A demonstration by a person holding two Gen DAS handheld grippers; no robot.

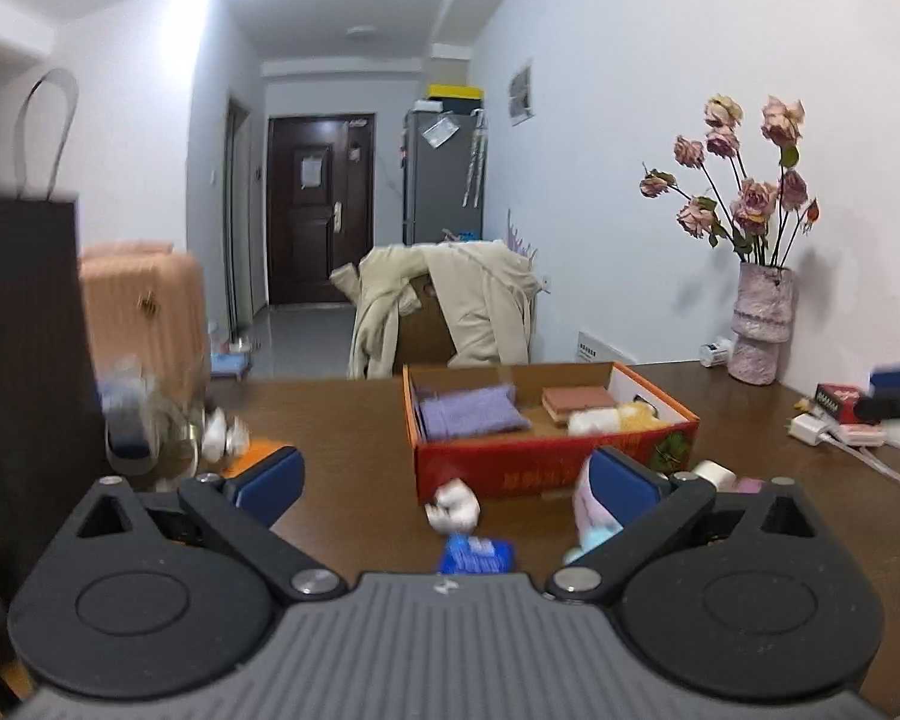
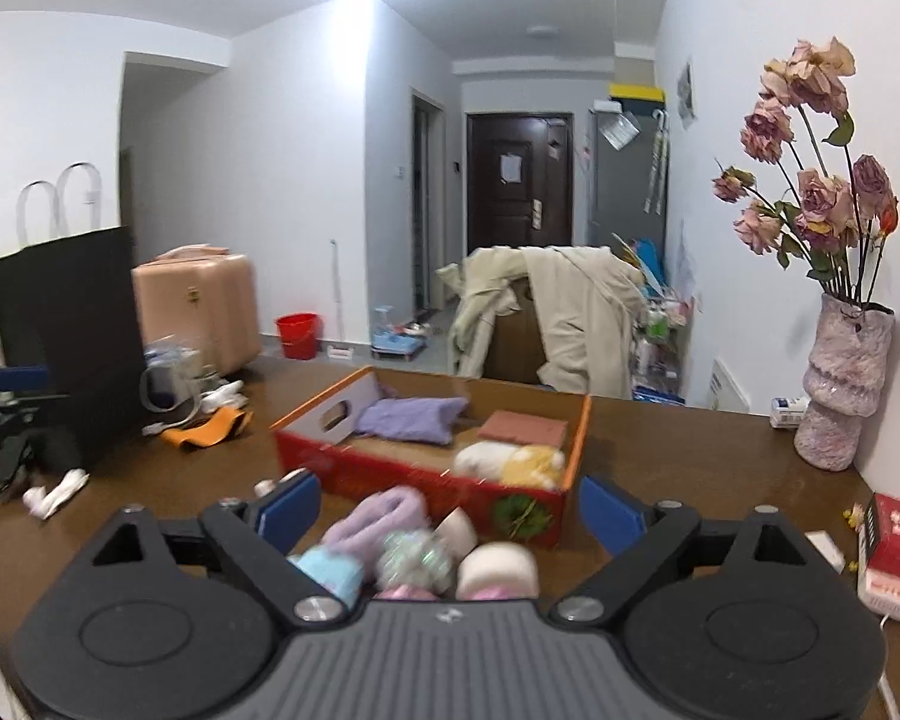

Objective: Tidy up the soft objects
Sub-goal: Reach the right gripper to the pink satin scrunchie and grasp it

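Left wrist view. We log the left hand-held gripper [image 1: 444, 474], jaws spread wide, holding nothing, above the brown wooden desk [image 1: 342, 480]. Ahead and slightly right stands the shallow red-and-orange cardboard box [image 1: 546, 468], containing a folded lilac knitted cloth [image 1: 468, 414], a flat terracotta pad [image 1: 576, 401] and a cream-and-yellow plush lump [image 1: 618, 420]. Loose between the fingers: a crumpled white soft wad [image 1: 453, 507] and a blue packet [image 1: 477, 555]. A pink-and-aqua plush item [image 1: 591, 516] touches the right finger's inner face.

Right wrist view. We log the right hand-held gripper [image 2: 450, 510], likewise wide and unloaded. Directly between its fingers, just short of the box, lies a blurred cluster: lilac fuzzy slipper-like piece [image 2: 384, 516], pale aqua fluffy roll [image 2: 330, 573], speckled green-white puff [image 2: 414, 561], white-and-pink soft roll [image 2: 498, 570].

We judge the cluster nearer the right gripper; its spread runs across the jaw opening, box immediately beyond. The white wad falls to the left.
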